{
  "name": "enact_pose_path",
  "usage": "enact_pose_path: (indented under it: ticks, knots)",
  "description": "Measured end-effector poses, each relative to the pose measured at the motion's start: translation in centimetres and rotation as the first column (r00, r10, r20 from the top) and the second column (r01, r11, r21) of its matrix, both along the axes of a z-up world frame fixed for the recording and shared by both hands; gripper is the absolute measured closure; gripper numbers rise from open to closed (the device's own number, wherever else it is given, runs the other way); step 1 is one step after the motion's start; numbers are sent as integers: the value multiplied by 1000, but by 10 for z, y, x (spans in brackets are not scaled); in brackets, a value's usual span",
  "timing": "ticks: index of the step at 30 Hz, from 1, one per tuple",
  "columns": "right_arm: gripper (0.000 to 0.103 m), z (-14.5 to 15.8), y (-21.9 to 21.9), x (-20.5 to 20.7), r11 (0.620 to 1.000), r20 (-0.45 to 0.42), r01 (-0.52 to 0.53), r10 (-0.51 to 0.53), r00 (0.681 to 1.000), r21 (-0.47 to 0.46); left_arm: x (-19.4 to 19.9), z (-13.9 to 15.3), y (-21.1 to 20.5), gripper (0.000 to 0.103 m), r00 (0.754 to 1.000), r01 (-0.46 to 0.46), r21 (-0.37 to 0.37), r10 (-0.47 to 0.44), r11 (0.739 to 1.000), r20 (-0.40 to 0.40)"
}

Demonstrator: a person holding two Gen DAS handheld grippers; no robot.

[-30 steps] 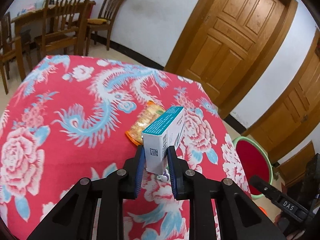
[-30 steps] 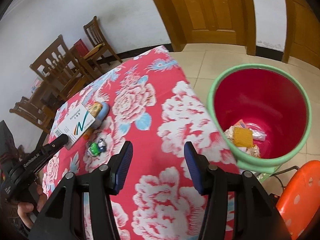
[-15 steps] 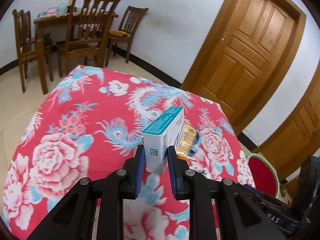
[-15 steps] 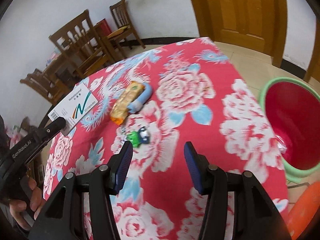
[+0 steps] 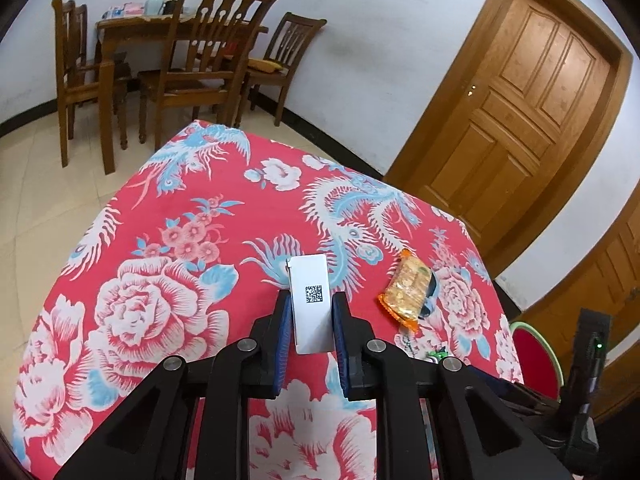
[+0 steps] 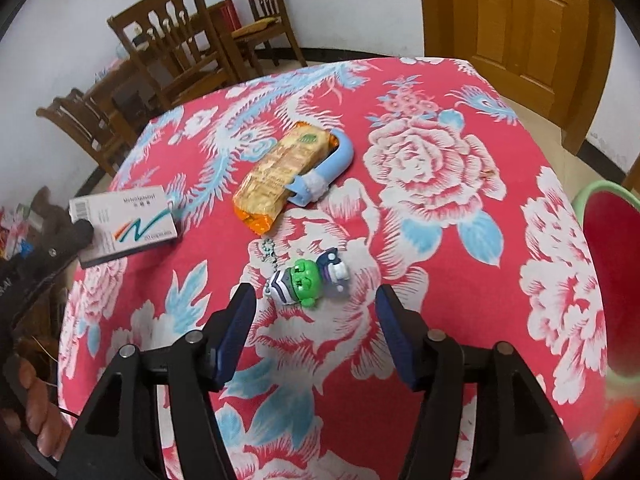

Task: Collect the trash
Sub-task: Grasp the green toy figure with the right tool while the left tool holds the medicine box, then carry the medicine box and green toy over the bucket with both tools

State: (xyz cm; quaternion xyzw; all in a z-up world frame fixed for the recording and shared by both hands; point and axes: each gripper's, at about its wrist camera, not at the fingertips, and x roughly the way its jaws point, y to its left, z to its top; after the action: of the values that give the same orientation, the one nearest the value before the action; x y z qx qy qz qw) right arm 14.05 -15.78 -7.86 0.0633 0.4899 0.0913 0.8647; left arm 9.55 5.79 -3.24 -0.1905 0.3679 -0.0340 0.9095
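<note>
My left gripper [image 5: 310,322] is shut on a white medicine box [image 5: 310,302], held over the table's left side; the box also shows in the right wrist view [image 6: 128,222]. My right gripper [image 6: 314,310] is open and empty, just short of a green toy keychain [image 6: 308,280] on the cloth. An orange snack wrapper [image 6: 280,172] lies further back, against a light blue curved piece [image 6: 330,166]. The wrapper also shows in the left wrist view [image 5: 408,290]. The green-rimmed red bin [image 6: 608,264] stands on the floor off the table's right edge.
The table carries a red floral cloth [image 5: 168,240]. Wooden chairs [image 5: 208,68] and a small table stand by the far wall. Wooden doors [image 5: 520,120] are behind the table. An orange stool [image 6: 616,416] sits below the bin.
My left gripper has swung left and back with the box, away from the bin. My right gripper has moved from beside the bin toward the keychain and wrapper.
</note>
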Motion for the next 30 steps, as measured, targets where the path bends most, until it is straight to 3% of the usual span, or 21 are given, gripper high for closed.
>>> enact_pose_path:
  ticks: [8,11,13,30]
  knots:
    - [41,-4,8,3,999,12,-6,7,1000,-42,1,0,-1,83,1000,9,4,-9,1000,9]
    - [53,-3,9,2,999,20,-10,11,1000,-48,1,-1,1,82,1000,1,-7,-1,1000,9]
    - [55,-3,9,1,999,22,-8,9,1000,-42,2,-2,2,82,1000,-8,-9,8,1000,6]
    - [58,33,-49,-31,989,105,115,-125,987,98,-7,21,-18,84,997,56,0,-56,998,57]
